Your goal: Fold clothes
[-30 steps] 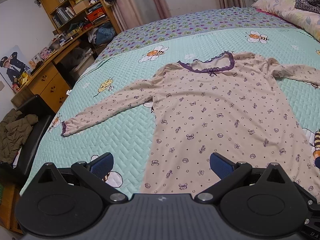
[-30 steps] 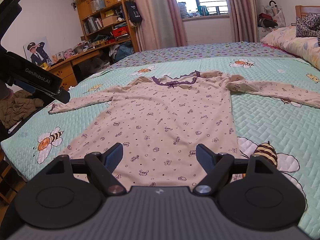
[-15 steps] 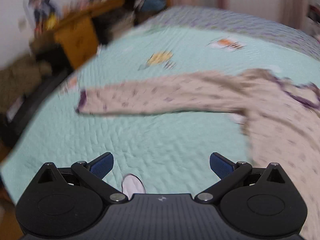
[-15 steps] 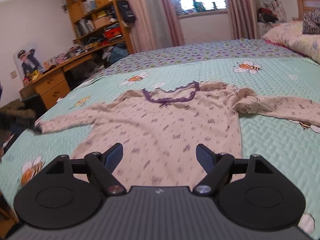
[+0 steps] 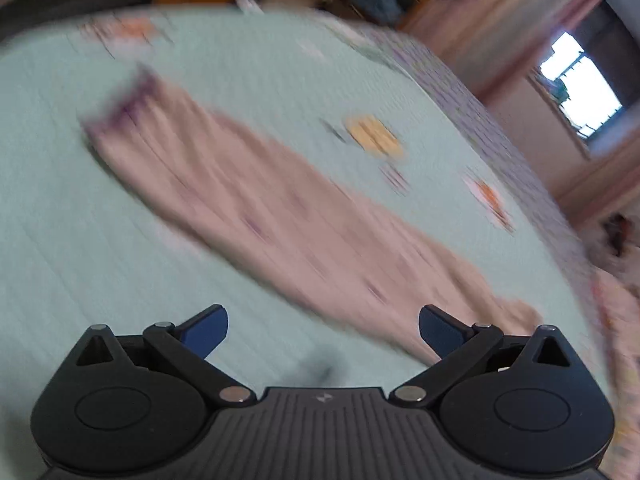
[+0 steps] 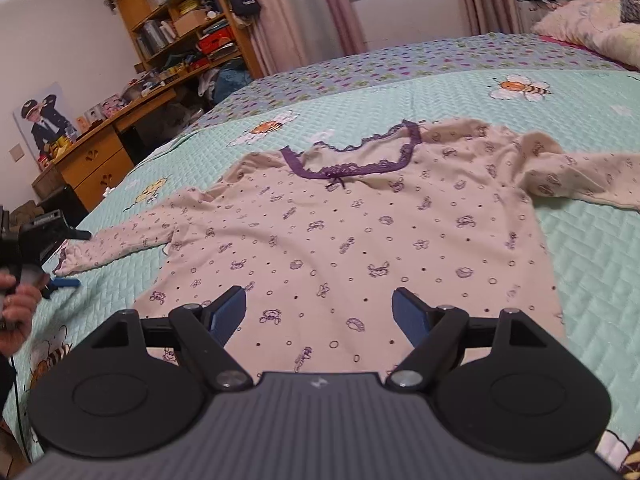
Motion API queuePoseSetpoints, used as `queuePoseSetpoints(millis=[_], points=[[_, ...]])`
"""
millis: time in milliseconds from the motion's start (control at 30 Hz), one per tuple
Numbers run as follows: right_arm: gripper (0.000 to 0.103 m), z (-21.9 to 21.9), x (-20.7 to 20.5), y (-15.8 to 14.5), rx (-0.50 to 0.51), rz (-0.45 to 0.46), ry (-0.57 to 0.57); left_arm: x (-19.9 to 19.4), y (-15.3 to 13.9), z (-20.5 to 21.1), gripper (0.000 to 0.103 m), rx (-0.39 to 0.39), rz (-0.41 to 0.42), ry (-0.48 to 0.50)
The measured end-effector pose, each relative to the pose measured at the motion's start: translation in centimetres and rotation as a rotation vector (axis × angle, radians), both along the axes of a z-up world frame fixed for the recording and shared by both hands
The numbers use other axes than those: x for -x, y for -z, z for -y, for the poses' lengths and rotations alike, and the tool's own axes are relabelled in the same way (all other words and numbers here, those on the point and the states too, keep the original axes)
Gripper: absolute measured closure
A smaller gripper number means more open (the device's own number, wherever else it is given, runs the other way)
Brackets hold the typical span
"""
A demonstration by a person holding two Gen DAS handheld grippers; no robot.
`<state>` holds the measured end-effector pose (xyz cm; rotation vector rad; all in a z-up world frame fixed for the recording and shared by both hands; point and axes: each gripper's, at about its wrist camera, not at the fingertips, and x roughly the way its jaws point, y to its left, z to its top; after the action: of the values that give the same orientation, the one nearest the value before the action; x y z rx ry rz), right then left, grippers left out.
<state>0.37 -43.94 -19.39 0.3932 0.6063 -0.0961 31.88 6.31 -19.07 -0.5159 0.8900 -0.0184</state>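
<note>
Hand-held gripper, left (image 5: 323, 326), was held with jaws apart and empty above the sleeve (image 5: 248, 200) of the nightshirt (image 6: 360, 240), presumably so the cuff could be taken for a first fold. Hand-held gripper, right (image 6: 319, 314), was likewise spread and empty over the hem. The nightshirt was laid flat, face up, on the bed (image 6: 592, 264), sleeves outstretched.
</note>
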Motion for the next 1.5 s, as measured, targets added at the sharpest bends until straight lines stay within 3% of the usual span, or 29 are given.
queuePoseSetpoints(millis=[133, 233, 533, 700, 833, 900, 967, 1000, 1033, 1200, 1300, 1367, 1500], points=[[0.022, 0.1, -0.1, 0.8, -0.004, -0.022, 0.019, -1.9, 0.2, -6.6, 0.001, -0.025, -0.029, -0.150], [0.022, 0.3, -0.5, 1.2, -0.013, -0.038, 0.032, -3.0, 1.4, -9.9, 0.001, 0.039, -0.069, -0.166], [0.022, -1.6, -1.2, 0.9, 0.032, -0.044, 0.009, -4.8, 1.2, -10.1, 0.001, -0.021, -0.090, -0.108], [0.022, -1.6, -1.3, 1.1, 0.046, -0.056, 0.013, -6.8, 1.6, -8.4, 0.001, -0.163, -0.129, 0.002], [0.022, -1.9, -1.5, 1.2, 0.022, -0.059, 0.021, -6.6, 1.9, -6.9, 0.003, -0.226, -0.084, 0.020], [0.022, -2.2, -1.5, 1.2, 0.028, -0.061, 0.012, -6.2, 1.7, -6.5, 0.016, -0.278, -0.065, -0.003], [0.022, -2.3, -1.5, 1.2, 0.032, -0.066, 0.011, -5.5, 1.2, -7.1, 0.064, -0.296, -0.057, -0.054], [0.022, -2.3, -1.4, 1.1, 0.032, -0.067, 0.013, -5.1, 1.0, -7.9, 0.075, -0.265, -0.058, -0.083], [0.022, -2.2, -1.3, 1.1, 0.033, -0.065, 0.015, -4.7, 0.8, -8.8, 0.099, -0.224, -0.060, -0.109], [0.022, -1.3, -0.7, 1.1, 0.028, -0.065, 0.043, -2.3, -0.8, -10.5, 0.100, -0.246, -0.007, -0.186], [0.022, -0.7, -0.3, 1.1, 0.024, -0.065, 0.059, 0.1, -2.9, -12.4, 0.099, -0.196, 0.074, -0.260], [0.022, -0.2, 0.0, 1.2, 0.025, -0.063, 0.062, 0.0, -2.6, -13.5, 0.099, -0.183, 0.042, -0.275], [0.022, 1.0, 0.3, 1.5, 0.006, -0.064, 0.090, -0.1, 0.2, -13.7, 0.094, -0.247, -0.067, -0.262]])
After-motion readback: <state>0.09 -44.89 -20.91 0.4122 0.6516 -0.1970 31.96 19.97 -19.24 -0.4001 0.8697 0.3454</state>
